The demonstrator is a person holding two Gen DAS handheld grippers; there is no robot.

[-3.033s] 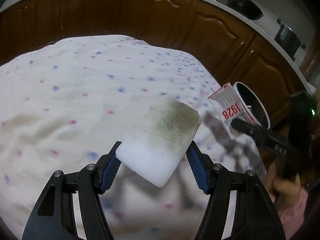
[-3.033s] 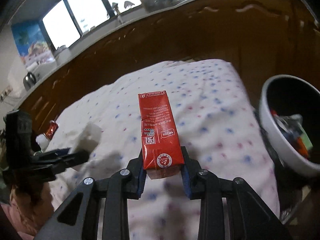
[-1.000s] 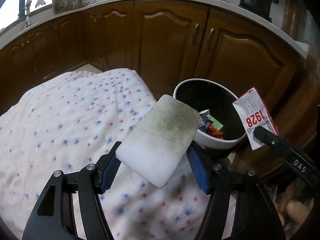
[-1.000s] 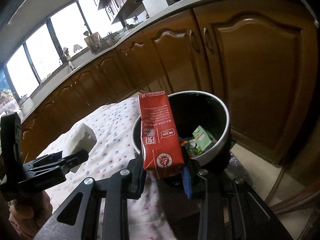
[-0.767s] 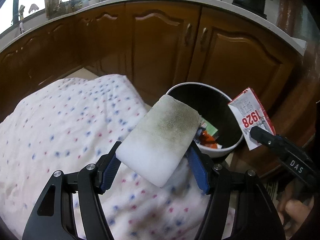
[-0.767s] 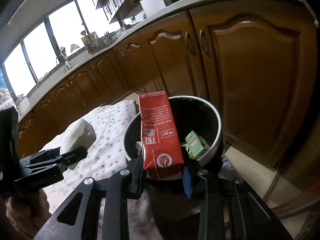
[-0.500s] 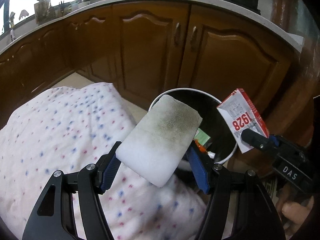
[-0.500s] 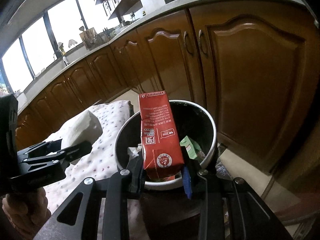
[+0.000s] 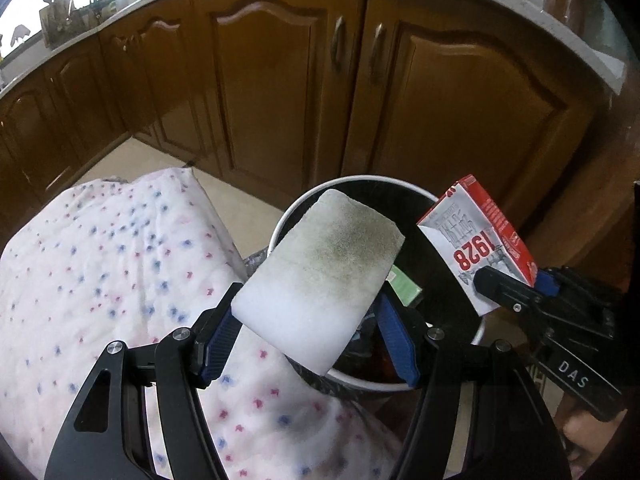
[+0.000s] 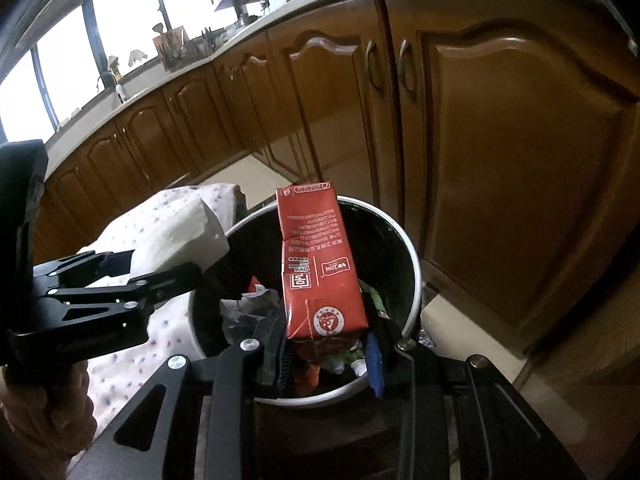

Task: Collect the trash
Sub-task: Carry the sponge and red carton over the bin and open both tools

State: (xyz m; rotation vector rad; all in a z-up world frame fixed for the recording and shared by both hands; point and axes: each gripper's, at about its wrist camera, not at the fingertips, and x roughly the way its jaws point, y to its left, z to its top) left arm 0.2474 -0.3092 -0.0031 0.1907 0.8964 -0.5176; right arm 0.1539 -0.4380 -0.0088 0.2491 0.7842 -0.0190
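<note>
Both tongs hang over the bin point(image 10: 414, 280) for dropping — left gripper point(image 9: 306, 334) clamps the dirty sponge point(image 9: 320, 280) at twelve o'clock, right gripper point(image 10: 328, 350) clamps the red carton point(image 10: 320, 256).

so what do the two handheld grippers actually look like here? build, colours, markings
Both match: the left gripper and right gripper have matte black, angular linkage arms with triangular cut-outs and silver pivot screws, and blue ribbed pads on the fingers. White "DAS" lettering shows on the right one's side. No cables visible. A bare hand grips the left unit; no sleeve in view.
</note>
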